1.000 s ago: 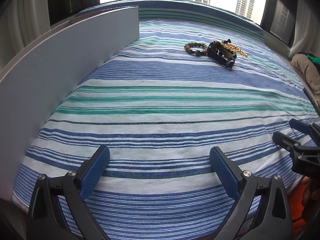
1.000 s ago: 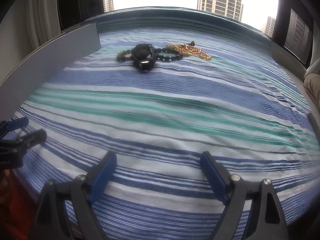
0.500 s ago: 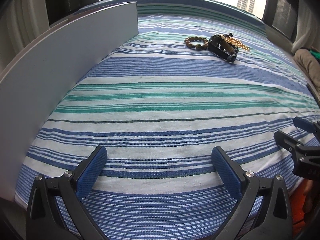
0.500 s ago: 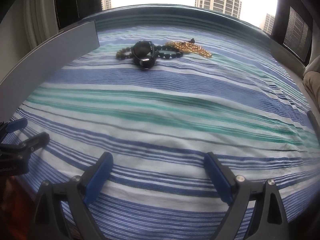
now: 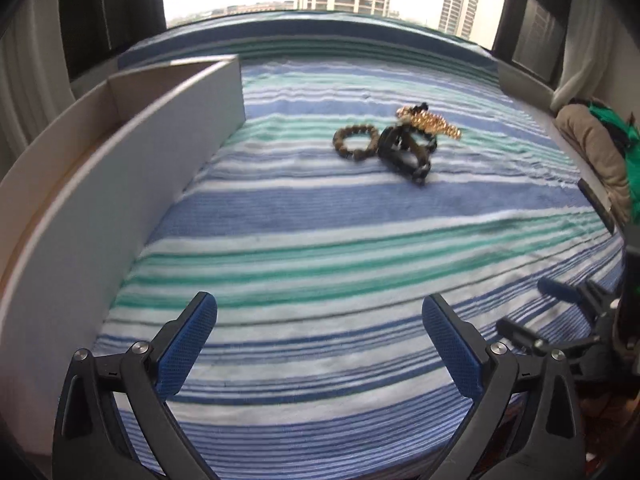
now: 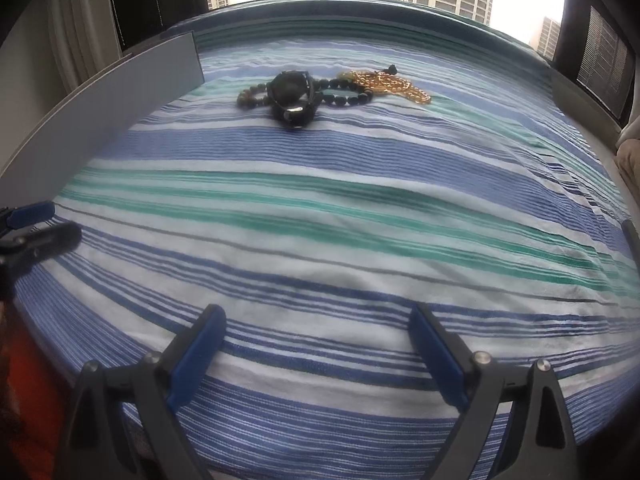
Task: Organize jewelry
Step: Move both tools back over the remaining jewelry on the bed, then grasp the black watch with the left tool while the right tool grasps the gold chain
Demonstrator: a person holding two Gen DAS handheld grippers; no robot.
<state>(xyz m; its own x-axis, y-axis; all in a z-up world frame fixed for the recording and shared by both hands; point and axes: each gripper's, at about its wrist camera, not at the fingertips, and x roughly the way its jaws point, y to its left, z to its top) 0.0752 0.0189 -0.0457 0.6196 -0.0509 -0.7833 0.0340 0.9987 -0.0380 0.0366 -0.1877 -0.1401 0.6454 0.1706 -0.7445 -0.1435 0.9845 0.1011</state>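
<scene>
While no writing is legible, both the left gripper and right gripper gape empty.

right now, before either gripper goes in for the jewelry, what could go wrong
1. The watch lies across the dark bead bracelet, against the gold chain; lifting one may drag the others.
2. The striped bedspread looks soft and rumpled, so open fingers could pinch fabric.
3. The grey box wall stands high; dangling pieces might catch.
</scene>
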